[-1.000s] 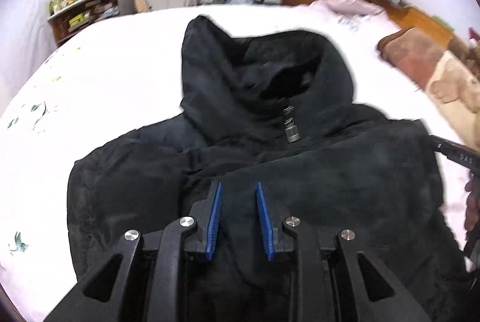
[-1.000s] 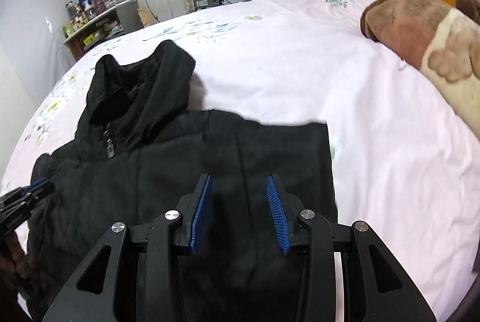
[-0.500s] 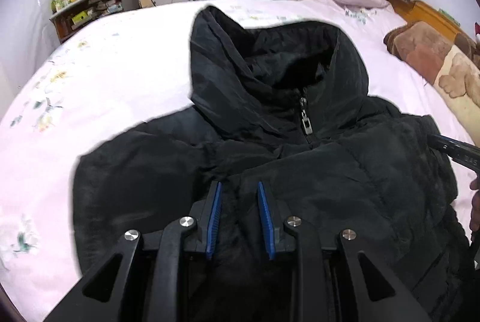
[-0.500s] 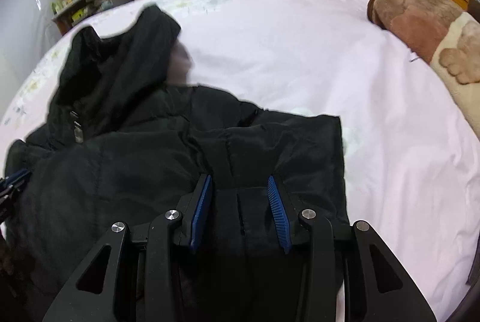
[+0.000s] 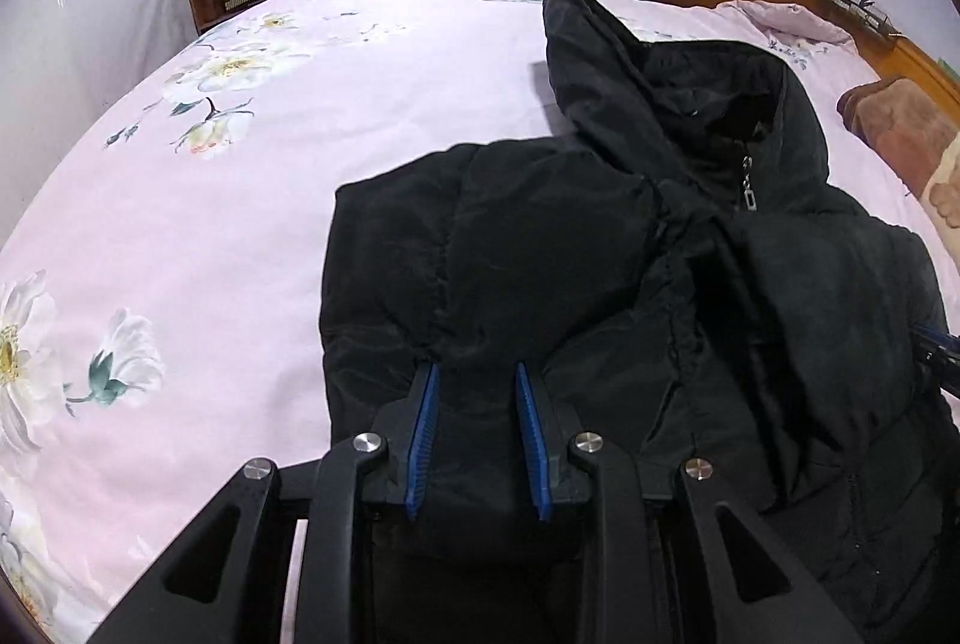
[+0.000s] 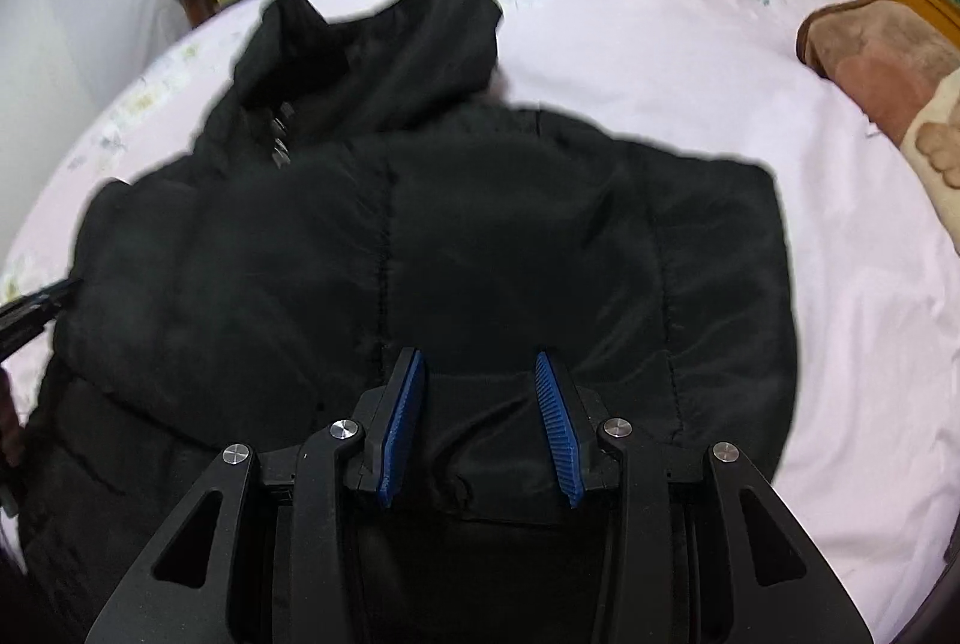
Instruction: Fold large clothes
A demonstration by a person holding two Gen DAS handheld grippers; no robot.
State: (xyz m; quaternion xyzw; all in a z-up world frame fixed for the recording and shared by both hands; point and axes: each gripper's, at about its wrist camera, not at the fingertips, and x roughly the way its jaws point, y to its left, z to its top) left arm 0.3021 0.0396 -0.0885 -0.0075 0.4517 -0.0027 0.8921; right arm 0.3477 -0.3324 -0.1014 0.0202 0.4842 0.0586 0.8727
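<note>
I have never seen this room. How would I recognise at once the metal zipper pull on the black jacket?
Start at the pink flowered bedsheet, where one black hooded jacket lies spread out. Follow it up to the neck opening just below the hood. The zipper pull hangs there, the only small silvery metal piece on the all-black fabric.

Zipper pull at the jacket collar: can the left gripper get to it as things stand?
Probably not right away. The left gripper seems shut on a fold of the jacket, so it would have to let go first. Otherwise the zipper pull lies exposed ahead and to its right, with nothing over it.
</note>
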